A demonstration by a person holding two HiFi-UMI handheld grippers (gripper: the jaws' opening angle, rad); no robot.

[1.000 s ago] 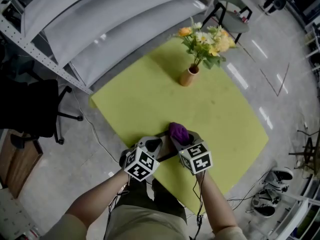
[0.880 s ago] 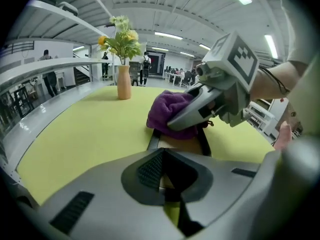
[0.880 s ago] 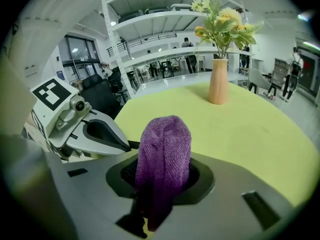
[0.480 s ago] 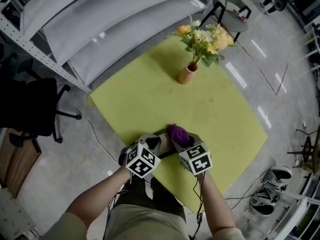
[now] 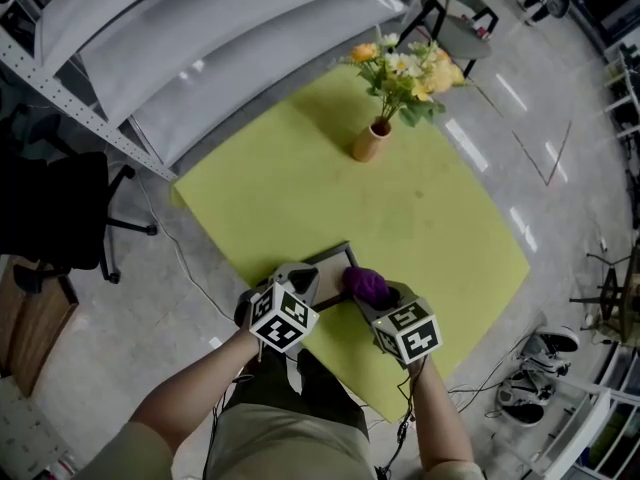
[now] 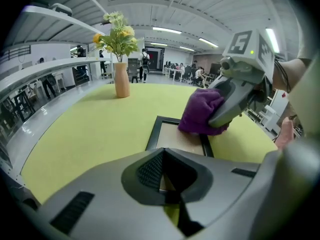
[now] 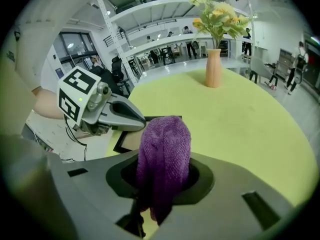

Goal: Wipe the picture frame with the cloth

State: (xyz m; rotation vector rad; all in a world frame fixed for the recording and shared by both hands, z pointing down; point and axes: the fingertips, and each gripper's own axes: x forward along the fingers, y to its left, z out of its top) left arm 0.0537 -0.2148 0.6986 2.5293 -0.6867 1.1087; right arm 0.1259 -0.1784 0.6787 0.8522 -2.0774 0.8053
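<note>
A black picture frame (image 5: 331, 259) lies flat on the yellow-green table (image 5: 300, 188), close to its near edge. My left gripper (image 5: 305, 288) is shut on the frame's near edge; in the left gripper view the frame (image 6: 177, 136) runs out from between the jaws of that gripper (image 6: 169, 196). My right gripper (image 5: 374, 294) is shut on a bunched purple cloth (image 5: 366, 284). The cloth (image 6: 201, 111) presses on the frame's right side. In the right gripper view the cloth (image 7: 165, 149) fills the jaws and hides most of the frame (image 7: 127, 140).
A tan vase with yellow and white flowers (image 5: 369, 142) stands at the table's far side. White shelving (image 5: 200, 38) runs behind the table, a black office chair (image 5: 60, 213) is at the left. Shoes (image 5: 540, 368) and cables lie on the floor at the right.
My right gripper has drawn the purple cloth across the frame, to the right and toward me. More of the frame's far edge now shows. The left gripper has stayed on the frame.
</note>
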